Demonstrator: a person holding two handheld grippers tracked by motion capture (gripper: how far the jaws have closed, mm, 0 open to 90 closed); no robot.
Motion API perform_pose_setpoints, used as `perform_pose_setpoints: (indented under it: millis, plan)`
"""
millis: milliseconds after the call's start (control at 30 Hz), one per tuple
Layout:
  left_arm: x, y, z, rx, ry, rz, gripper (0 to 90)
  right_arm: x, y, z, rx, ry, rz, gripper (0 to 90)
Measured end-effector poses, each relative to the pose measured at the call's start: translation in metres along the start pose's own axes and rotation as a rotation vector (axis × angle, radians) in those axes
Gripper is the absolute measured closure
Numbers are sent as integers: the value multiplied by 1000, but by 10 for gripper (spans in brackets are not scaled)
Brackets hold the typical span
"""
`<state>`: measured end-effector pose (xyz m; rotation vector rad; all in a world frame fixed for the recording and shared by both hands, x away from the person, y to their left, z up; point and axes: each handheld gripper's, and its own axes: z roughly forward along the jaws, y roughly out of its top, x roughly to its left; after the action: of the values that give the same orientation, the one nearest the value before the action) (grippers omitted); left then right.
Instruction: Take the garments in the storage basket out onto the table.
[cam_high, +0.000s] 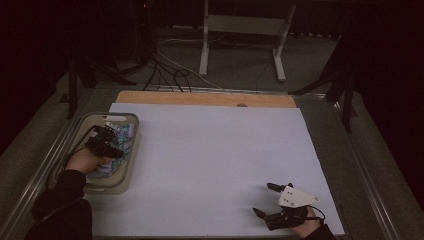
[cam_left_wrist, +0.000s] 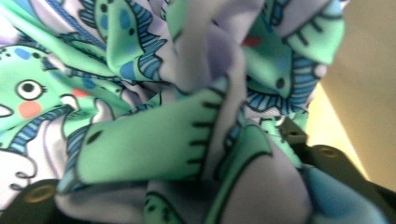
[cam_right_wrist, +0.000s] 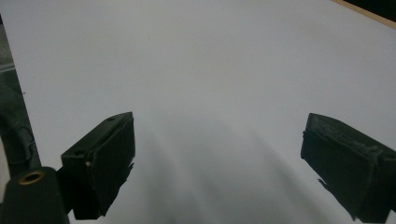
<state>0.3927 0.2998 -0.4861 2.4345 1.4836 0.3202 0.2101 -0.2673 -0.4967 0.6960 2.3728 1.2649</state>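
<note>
From above, the left gripper (cam_high: 106, 141) is reaching into a beige rounded plastic tub (cam_high: 129, 175) of crumpled green-and-lilac cartoon-print fabric (cam_high: 122, 136), whose soft folds (cam_left_wrist: 159, 135) are burying its jaws, their state unclear, while the right gripper (cam_right_wrist: 217, 163) is gaping wide over smooth white board (cam_right_wrist: 210, 65).

Green, lilac and blue cartoon-print cloth (cam_left_wrist: 154, 140), beige bin (cam_high: 131, 150), white sheet (cam_high: 215, 165), black tools

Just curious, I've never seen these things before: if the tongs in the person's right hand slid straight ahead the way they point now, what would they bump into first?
Probably nothing: the right tongs stand open over the bare white sheet.
</note>
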Motion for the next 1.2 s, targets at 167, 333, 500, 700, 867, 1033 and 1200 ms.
perform_pose_setpoints:
  millis: [167,333,500,700,867,1033,1200]
  plan:
    - [0,-1,-13,2,50,68,668,0,1,-1,0,-2,20,104]
    - [9,-10,-31,-59,68,58,673,0,1,-1,-6,-10,16,104]
    - [13,-20,-49,-129,51,75,674,-1,2,-2,-13,-18,11,104]
    - [17,-29,-69,-200,16,99,673,-2,2,-2,-12,-23,12,104]
    - [18,-34,-84,-232,-9,130,674,-2,2,-3,-11,-27,10,105]
    - [18,-38,-95,-260,-37,167,673,-2,2,-3,-14,-31,11,105]
    - [18,-45,-107,-304,-66,231,672,-3,1,-3,-17,-37,3,105]
